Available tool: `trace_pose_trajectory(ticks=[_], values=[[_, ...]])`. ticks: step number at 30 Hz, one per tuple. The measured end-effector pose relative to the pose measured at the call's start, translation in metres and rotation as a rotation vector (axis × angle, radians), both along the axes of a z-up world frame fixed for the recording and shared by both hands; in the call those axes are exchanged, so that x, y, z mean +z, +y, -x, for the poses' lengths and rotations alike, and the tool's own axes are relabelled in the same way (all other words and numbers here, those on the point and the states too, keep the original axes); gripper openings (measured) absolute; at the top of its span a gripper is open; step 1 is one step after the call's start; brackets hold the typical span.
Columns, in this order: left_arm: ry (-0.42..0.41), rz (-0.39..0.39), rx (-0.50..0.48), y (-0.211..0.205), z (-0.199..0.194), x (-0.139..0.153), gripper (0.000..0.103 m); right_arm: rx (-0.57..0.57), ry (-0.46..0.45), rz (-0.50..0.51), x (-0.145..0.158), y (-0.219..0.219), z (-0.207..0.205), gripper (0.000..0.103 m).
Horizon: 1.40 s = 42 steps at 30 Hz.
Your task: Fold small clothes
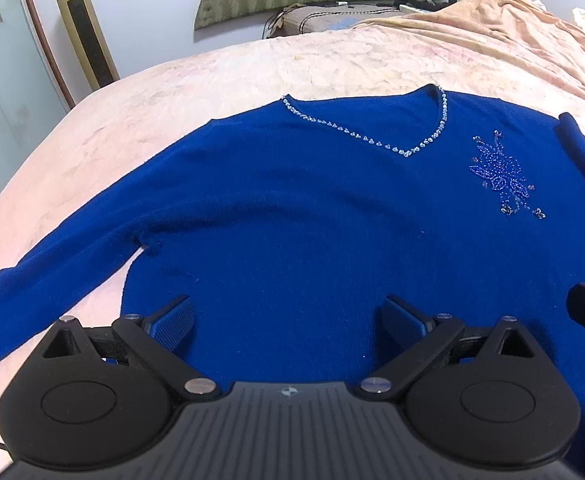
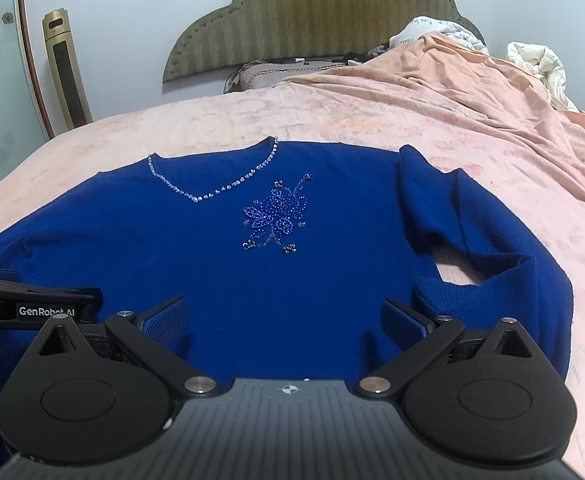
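While the blue sweater [image 2: 252, 272] lies flat on the bed [image 2: 332, 120], we hold both left tongs [image 1: 288, 320] and right tongs [image 2: 286, 320] wide open, empty

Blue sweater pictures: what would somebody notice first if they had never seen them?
The bright blue knitted sweater spread flat on the pink bedspread fills the middle of both views. Next come its sparkly beaded V-neckline and the beaded flower just below it. At the bottom, each black gripper's jaws stand wide open over the hem, holding nothing.
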<state>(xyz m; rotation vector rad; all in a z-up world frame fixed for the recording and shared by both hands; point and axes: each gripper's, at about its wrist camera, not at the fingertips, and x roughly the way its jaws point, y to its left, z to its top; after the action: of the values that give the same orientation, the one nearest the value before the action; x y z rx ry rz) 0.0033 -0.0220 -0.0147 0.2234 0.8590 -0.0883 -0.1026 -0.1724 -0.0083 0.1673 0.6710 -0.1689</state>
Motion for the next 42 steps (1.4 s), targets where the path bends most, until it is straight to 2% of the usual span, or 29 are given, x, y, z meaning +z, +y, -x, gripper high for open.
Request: trace_pose_trajectory(ticks=[16, 21, 42], values=[[0.003, -0.003, 0.011, -0.003, 0.001, 0.001, 0.101, -0.002, -0.010, 0.008, 0.000, 0.000, 0.008, 0.103], [-0.009, -0.034, 0.009, -0.006, 0.003, 0.001, 0.101, -0.002, -0.012, 0.007, 0.001, -0.001, 0.010, 0.103], [0.003, -0.018, 0.010, -0.007, 0.004, 0.002, 0.101, -0.011, -0.013, 0.005, 0.001, -0.004, 0.015, 0.103]])
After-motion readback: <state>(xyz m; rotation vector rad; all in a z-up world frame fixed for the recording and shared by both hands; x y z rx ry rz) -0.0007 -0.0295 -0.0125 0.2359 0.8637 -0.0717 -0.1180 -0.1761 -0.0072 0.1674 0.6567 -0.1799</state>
